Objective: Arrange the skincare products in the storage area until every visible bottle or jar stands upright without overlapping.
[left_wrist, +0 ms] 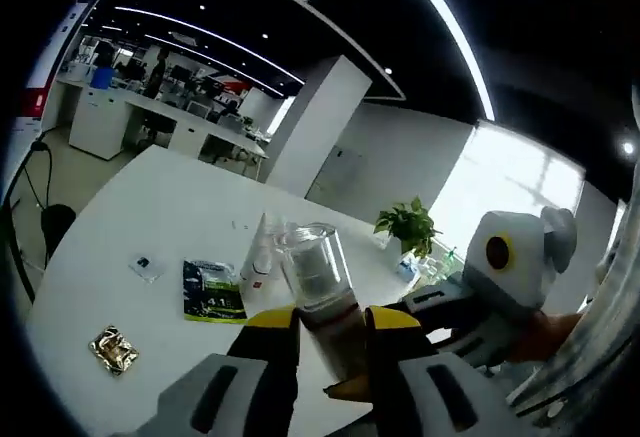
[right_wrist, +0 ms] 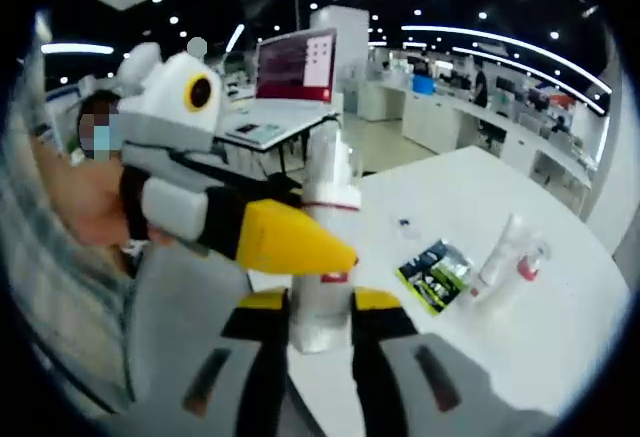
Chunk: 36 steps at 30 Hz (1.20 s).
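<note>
Left gripper (left_wrist: 333, 329) jaws clamp clear cylindrical bottle with dark red band (left_wrist: 318, 275); right gripper (right_wrist: 320, 307) jaws pinch same bottle's base. Risk: uneven release tips bottle onto white round table (left_wrist: 150, 207) or against small white tube (right_wrist: 497, 257).

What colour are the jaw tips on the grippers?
Yellow, clearest on the left gripper in the right gripper view.

A sachet (right_wrist: 437, 274) lies on the table (right_wrist: 520, 207) left of two tubes (right_wrist: 500, 259).

A potted plant (left_wrist: 407, 224), gold foil packet (left_wrist: 112, 348) — and a red-screened monitor (right_wrist: 296, 65).
</note>
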Each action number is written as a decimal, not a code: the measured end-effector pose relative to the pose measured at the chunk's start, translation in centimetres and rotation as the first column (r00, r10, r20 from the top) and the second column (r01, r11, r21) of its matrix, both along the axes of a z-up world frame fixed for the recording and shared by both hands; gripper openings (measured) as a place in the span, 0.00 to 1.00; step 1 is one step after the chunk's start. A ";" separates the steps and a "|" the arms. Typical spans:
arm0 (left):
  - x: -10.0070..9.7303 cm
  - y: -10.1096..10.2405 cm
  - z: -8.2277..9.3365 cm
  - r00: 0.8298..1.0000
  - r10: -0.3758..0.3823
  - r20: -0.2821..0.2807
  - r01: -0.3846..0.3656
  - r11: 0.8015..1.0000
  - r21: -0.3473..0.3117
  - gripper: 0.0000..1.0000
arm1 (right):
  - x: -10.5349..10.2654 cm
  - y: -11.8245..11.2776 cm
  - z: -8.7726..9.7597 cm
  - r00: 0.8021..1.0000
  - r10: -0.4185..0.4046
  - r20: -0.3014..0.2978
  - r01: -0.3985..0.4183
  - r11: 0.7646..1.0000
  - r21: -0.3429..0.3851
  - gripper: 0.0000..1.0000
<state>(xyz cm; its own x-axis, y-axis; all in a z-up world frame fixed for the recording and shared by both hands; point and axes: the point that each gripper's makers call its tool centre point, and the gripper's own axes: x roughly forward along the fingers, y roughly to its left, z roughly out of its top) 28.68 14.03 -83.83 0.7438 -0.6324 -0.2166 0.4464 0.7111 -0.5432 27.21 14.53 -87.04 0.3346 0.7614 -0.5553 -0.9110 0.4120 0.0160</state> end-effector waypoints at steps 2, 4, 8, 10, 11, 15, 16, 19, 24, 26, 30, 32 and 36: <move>-0.2 0.1 -0.2 0.999 -0.040 -0.007 0.040 0.999 -0.004 0.23 | -0.2 -0.1 -0.2 1.000 0.018 -0.009 -0.018 1.000 0.001 0.21; -0.5 -0.2 0.0 0.994 -0.112 0.015 0.112 0.994 -0.008 0.23 | -0.8 0.1 -0.1 0.997 0.066 -0.051 -0.063 0.996 0.059 0.20; -1.4 -0.3 0.3 0.974 -0.222 0.045 0.220 0.975 0.034 0.22 | -2.0 0.0 0.4 0.983 0.147 -0.108 -0.132 0.982 0.135 0.20; -2.5 -0.9 0.8 0.944 -0.323 0.066 0.321 0.946 0.038 0.22 | -3.1 -0.1 0.6 0.968 0.212 -0.136 -0.188 0.967 0.170 0.21; -2.9 -1.1 1.2 0.929 -0.357 0.094 0.354 0.934 0.046 0.22 | -3.4 0.0 0.9 0.962 0.228 -0.152 -0.196 0.960 0.198 0.21; -5.0 -2.4 2.4 0.866 -0.480 0.137 0.482 0.876 0.022 0.22 | -5.7 -0.1 1.7 0.910 0.348 -0.225 -0.282 0.918 0.280 0.23; -5.4 -2.7 2.5 0.853 -0.504 0.137 0.506 0.862 0.020 0.22 | -6.2 -0.1 1.7 0.897 0.364 -0.249 -0.289 0.911 0.294 0.23; -4.9 -2.8 2.8 0.865 -0.482 0.139 0.488 0.873 -0.009 0.23 | -5.5 -0.3 2.2 0.903 0.314 -0.292 -0.209 0.917 0.339 0.22; -3.4 -2.9 2.2 0.903 -0.415 0.117 0.415 0.910 0.021 0.23 | -3.9 -0.3 1.5 0.950 0.180 -0.256 -0.098 0.949 0.301 0.21; -2.7 -3.1 1.7 0.922 -0.374 0.098 0.373 0.927 0.029 0.22 | -3.3 -0.3 1.0 0.963 0.123 -0.241 -0.054 0.961 0.271 0.21; -1.7 -3.3 1.3 0.947 -0.311 0.080 0.311 0.950 0.020 0.22 | -2.1 -0.3 1.2 0.975 0.029 -0.222 0.035 0.959 0.281 0.21; -1.7 -3.6 0.9 0.951 -0.300 0.078 0.298 0.954 0.027 0.22 | -1.6 -0.7 1.2 0.979 0.001 -0.204 0.053 0.964 0.261 0.21; -1.7 -3.5 0.6 0.951 -0.299 0.084 0.297 0.954 0.042 0.22 | -1.6 -0.9 1.2 0.984 0.002 -0.179 0.043 0.968 0.249 0.21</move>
<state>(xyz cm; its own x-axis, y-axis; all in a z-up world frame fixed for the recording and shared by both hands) 26.99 10.50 -83.18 0.5394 -0.8227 -0.1796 0.6854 0.5528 -0.4739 25.58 13.63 -85.88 0.2653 0.8776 -0.3993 -0.8757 0.3926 0.2811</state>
